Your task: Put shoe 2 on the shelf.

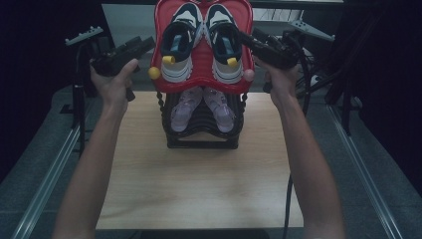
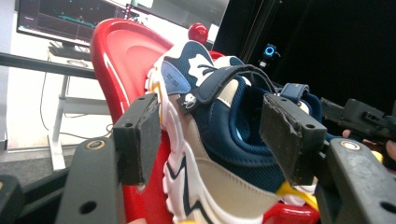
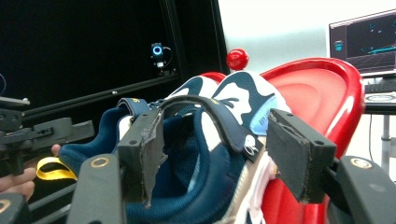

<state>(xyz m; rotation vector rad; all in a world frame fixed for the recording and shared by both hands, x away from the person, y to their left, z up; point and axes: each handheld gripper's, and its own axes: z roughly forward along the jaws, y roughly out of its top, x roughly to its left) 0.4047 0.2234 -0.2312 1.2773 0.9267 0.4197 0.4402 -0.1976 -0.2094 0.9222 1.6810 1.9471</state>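
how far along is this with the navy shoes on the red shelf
Early stage. Done: both tools are up at the pair. The left tool stands open around the left navy shoe, the right tool open around the right navy shoe. Neither pad presses yet. Left: close, lift both off the red shelf. The pink shoes below sit untouched.

We count two navy-and-white sneakers: left one (image 1: 180, 42), right one (image 1: 225, 42), side by side on one red tray (image 1: 201, 74). Two pink shoes below: one (image 1: 185, 108), other (image 1: 219, 109), on one black rack (image 1: 201, 134). Two yellow heel loops (image 1: 169, 59) (image 1: 232, 61). Two knobs at tray front corners: one yellow (image 1: 154, 72), one pink (image 1: 248, 75). Two claws: left claw (image 1: 144, 45), right claw (image 1: 246, 37). One worktop (image 1: 199, 189). One monitor (image 3: 362, 44).
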